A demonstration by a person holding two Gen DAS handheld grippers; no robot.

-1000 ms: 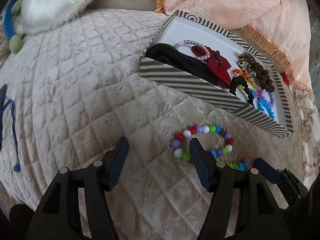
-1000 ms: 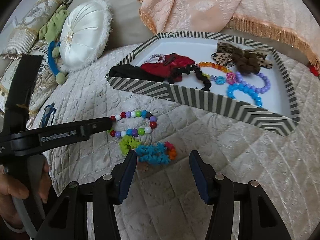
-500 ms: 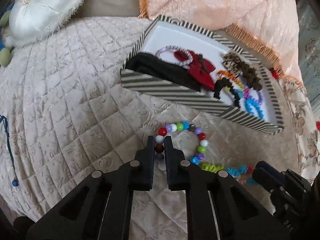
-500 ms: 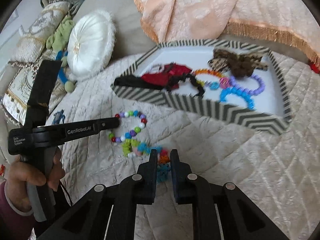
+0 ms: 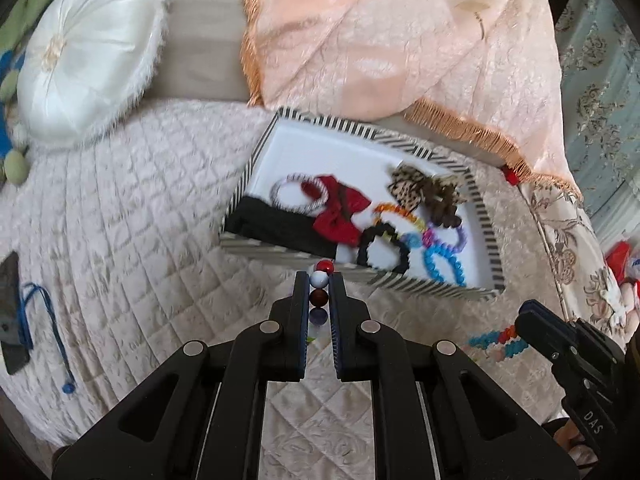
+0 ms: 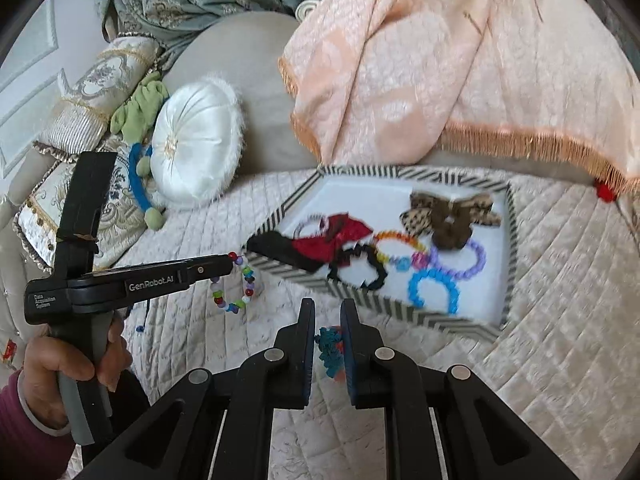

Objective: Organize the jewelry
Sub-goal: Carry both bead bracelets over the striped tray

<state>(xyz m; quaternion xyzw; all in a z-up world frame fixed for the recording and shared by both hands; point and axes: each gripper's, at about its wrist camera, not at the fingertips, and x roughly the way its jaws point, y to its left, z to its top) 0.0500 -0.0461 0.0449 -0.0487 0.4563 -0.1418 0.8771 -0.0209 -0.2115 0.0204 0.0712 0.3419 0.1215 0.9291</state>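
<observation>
My left gripper [image 5: 319,280] is shut on a bracelet of round multicoloured beads [image 5: 319,298] and holds it above the quilt. In the right wrist view the bracelet [image 6: 240,280] hangs from the left gripper [image 6: 230,258] just left of the tray. My right gripper [image 6: 327,312] is shut on a spiky teal, orange and pink bracelet [image 6: 330,350], which also shows in the left wrist view [image 5: 496,340]. The striped tray [image 6: 400,314] holds a red bow [image 6: 332,240], a black scrunchie [image 6: 358,268], a leopard bow [image 6: 448,216] and several bead bracelets.
A quilted cream bedspread [image 5: 140,220] covers the bed. A white round cushion [image 5: 88,48] lies at the back left and a peach fringed blanket [image 5: 380,40] behind the tray. A dark phone with a blue cord [image 5: 12,312] lies at the left.
Both grippers closed on their bracelets and lifted them off the quilt. Both have risen and the left one now holds its bracelet next to the tray's near-left corner.
</observation>
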